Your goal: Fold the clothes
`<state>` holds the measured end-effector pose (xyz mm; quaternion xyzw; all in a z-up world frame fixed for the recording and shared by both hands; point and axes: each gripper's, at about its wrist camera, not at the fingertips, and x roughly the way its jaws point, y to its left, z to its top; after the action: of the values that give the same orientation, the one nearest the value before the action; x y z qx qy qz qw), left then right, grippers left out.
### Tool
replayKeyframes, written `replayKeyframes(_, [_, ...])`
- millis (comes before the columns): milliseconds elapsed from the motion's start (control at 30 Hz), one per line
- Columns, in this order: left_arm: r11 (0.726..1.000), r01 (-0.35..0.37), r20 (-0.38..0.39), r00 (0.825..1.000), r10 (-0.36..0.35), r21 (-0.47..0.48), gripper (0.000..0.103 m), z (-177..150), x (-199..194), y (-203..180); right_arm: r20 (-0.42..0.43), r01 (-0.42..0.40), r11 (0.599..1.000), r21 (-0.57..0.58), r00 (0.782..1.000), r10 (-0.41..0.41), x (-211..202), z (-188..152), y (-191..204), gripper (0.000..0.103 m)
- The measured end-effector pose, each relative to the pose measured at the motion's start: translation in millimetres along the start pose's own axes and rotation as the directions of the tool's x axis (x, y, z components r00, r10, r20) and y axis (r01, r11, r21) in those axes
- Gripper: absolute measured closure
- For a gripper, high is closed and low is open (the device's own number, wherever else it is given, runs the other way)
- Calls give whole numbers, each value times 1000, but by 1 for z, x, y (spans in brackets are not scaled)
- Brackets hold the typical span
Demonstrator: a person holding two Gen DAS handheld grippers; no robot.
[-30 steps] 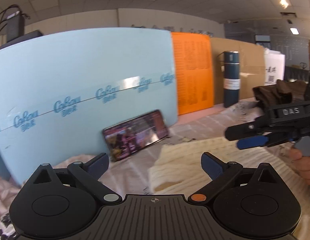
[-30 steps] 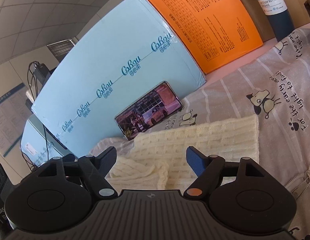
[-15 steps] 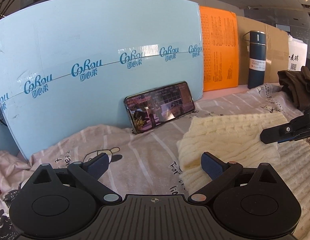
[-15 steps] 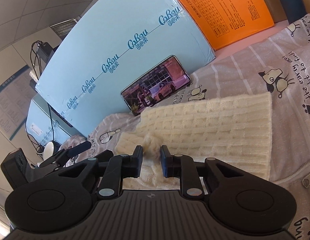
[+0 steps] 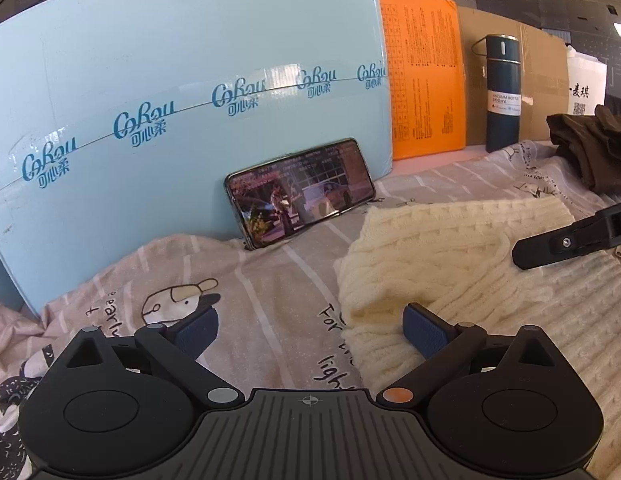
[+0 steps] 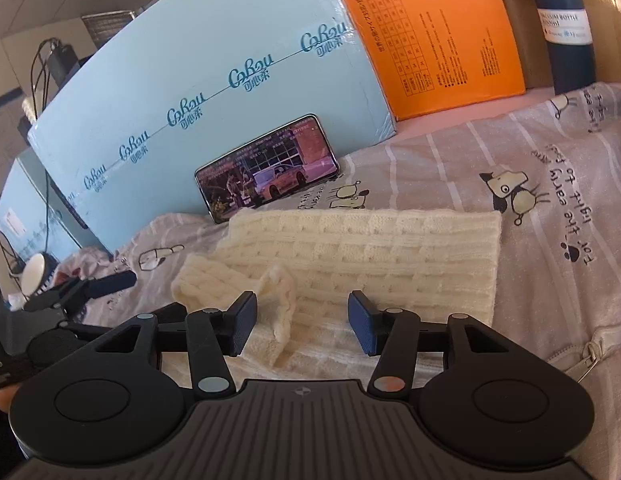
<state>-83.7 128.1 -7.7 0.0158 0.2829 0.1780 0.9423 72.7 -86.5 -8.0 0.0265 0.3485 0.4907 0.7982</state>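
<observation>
A cream cable-knit sweater (image 6: pixel 374 256) lies partly folded on the printed sheet; it also shows in the left wrist view (image 5: pixel 462 264). My right gripper (image 6: pixel 302 326) is open just above its near part, with a raised tuft of knit (image 6: pixel 280 304) standing between the fingers, touching neither pad. My left gripper (image 5: pixel 310 328) is open and empty, low over the sheet at the sweater's left edge, its right pad (image 5: pixel 424 334) at the knit. One right gripper finger (image 5: pixel 570 238) reaches in over the sweater in the left wrist view. The left gripper's fingers (image 6: pixel 90 286) show at the left of the right wrist view.
A phone (image 5: pixel 300 192) playing video leans on a light blue foam board (image 5: pixel 170 92). An orange sheet (image 5: pixel 424 88), a dark blue vacuum bottle (image 5: pixel 502 92) and cardboard stand behind. A dark brown garment (image 5: pixel 590 148) lies at the right. The pink-grey cartoon sheet (image 6: pixel 550 216) covers the surface.
My right gripper pinched the sweater half a second ago and has now opened, leaving a tuft standing. My left gripper came down toward the sheet and stayed open.
</observation>
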Motion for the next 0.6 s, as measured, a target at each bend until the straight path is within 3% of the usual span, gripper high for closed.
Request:
replayKeyframes(133, [1000,-14,20,1000,14,3,2,0,-4,-1,3,59,987,-151,998,-59,5,-8,18,41])
replayKeyframes(200, [999,-32,66,997,32,2,2,2,-12,0,-3,63,981,-184,998,-65,7,-10,21,37])
replayKeyframes(267, [997,-72,126,989,73,-12,2,5,-26,1,-13,66,973,-223,997,-70,10,-11,26,27])
replayKeyframes(367, [991,-131,223,966,130,-9,2,9,-57,1,-28,75,955,-286,996,-87,14,-14,33,19])
replayKeyframes(500, [983,-182,385,908,168,0,2,-4,-114,-3,-24,26,966,-259,999,-33,9,-12,28,14])
replayKeyframes(600, [986,-160,390,911,133,37,2,-20,-142,-8,28,-17,982,-190,999,22,-8,-6,23,12])
